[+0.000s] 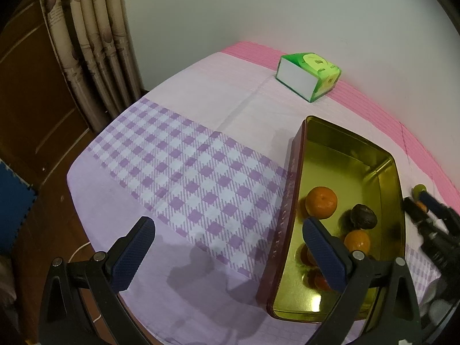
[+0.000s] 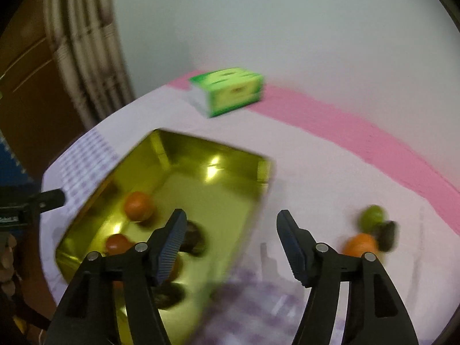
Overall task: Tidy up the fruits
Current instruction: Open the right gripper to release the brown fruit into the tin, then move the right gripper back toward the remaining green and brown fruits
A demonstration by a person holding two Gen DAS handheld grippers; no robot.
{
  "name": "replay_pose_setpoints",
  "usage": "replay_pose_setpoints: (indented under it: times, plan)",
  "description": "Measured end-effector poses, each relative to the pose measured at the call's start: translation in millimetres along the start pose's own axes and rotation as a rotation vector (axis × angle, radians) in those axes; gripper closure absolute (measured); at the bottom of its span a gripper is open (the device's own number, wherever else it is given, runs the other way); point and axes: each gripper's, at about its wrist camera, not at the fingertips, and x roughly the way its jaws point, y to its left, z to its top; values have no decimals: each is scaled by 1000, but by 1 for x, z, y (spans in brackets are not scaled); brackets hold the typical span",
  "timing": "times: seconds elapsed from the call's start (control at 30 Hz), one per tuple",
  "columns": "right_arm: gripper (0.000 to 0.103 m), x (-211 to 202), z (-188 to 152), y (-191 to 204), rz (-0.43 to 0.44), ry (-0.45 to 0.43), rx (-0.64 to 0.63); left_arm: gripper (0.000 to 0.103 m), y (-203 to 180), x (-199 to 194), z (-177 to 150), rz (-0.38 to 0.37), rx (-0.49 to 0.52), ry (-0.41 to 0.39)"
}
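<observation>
Gold-lined rectangular metal tin (image 2: 184,178) collects fruit; right gripper (image 2: 230,247), jaws apart and empty, hangs by its edge, three fruits (image 2: 368,233) waiting beside; left gripper (image 1: 227,256) gapes idle.

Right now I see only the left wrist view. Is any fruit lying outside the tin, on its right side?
Observer: Yes. An orange, a green fruit and a dark fruit lie close together on the cloth, right of the tin.
Operator: Does the right claw hold something?
Observer: No. The right claw is open, with nothing between its fingers.
Operator: Where does it point?
Observer: In its own view, the tin's right edge runs between its fingers, and the three fruits are off to its right.
</observation>
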Motion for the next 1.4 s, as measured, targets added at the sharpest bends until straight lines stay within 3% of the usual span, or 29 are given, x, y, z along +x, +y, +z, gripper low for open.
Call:
replay_pose_setpoints:
  times: [0.13,0.37,0.6,0.87,1.1,1.4]
  plan:
    - [27,-8,-9,-54,-84,-3,87,1,-2,0,-1,-1,8,-3]
    - [21,-12,-48,-155,-253,45,227,1,-15,-1,-5,-39,41,-17]
    - [16,-1,-73,-217,-279,91,304,1,-43,-15,-8,-64,142,-77]
    - [13,16,-77,-246,-272,118,312,1,-117,-22,4,-136,272,-65]
    - [0,18,-79,-259,-272,119,293,1,-200,-11,4,-215,395,-27]
    - [0,20,-80,-257,-277,102,285,1,-273,10,-5,-277,502,8]
